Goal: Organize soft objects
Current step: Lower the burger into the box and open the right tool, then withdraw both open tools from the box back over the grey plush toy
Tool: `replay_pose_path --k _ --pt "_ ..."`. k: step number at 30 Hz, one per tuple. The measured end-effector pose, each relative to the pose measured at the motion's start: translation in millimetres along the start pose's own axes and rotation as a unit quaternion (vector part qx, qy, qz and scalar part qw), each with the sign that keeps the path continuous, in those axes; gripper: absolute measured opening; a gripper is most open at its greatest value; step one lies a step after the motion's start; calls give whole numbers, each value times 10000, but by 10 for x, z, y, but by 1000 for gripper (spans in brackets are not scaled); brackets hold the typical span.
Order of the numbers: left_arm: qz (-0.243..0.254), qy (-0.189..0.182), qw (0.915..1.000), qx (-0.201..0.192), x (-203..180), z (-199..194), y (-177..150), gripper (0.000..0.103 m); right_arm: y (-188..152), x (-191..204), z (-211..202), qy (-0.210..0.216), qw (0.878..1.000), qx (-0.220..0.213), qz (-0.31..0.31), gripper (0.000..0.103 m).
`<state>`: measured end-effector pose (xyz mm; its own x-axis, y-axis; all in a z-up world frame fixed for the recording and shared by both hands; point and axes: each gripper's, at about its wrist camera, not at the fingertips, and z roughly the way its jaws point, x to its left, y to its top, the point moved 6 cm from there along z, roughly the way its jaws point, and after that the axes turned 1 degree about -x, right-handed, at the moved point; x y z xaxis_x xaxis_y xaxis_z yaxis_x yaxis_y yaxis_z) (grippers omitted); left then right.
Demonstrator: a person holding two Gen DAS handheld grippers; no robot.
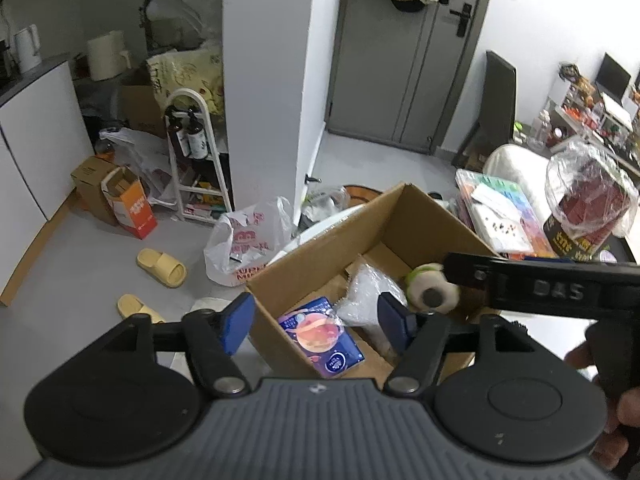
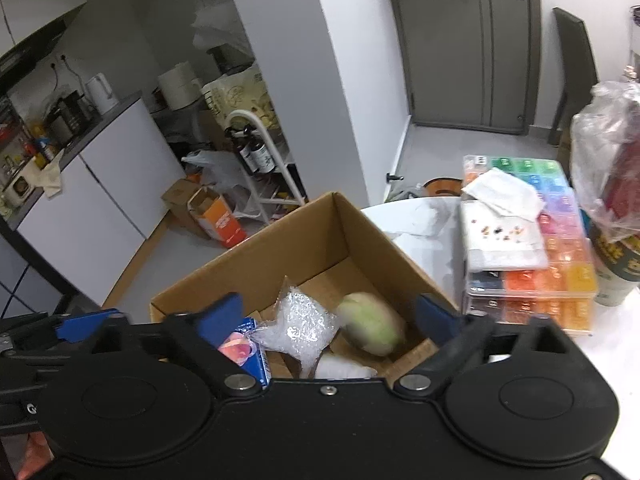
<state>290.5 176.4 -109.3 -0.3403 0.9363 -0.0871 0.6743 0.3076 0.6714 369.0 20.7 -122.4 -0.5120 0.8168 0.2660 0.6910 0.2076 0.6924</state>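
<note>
Right gripper (image 2: 330, 312) jaws wide, empty; green-white plush toy (image 2: 372, 324) blurred in cardboard box (image 2: 280, 256) beyond them, long axis diagonal, beside bubble-wrap bag (image 2: 298, 328). Left gripper (image 1: 316, 320) jaws open, empty, above box

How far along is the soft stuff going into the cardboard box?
Done: a tissue pack, bubble wrap bag and plush toy lie in the cardboard box. In hand: nothing; left gripper and right gripper are open. Left: possibly the white cloth on the organizer.
</note>
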Motion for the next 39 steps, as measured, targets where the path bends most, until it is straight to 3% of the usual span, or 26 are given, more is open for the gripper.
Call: replay_pose_path --k 7,21,32,39 --pt "-172 86 9996 -202 51 -167 -37 76 -88 -202 -255 -206 9992 -56 336 103" --pt "12 -188 9989 -433 -194 -503 -213 78 -256 -429 -821 25 9968 -423 677 103" --pt "292 -367 9981 -395 -481 -720 -394 79 -532 -702 -1219 -571 9956 -521 537 103" --pt "507 -587 9963 -361 -671 -838 -536 79 -765 -919 -1444 -587 9938 -437 838 103"
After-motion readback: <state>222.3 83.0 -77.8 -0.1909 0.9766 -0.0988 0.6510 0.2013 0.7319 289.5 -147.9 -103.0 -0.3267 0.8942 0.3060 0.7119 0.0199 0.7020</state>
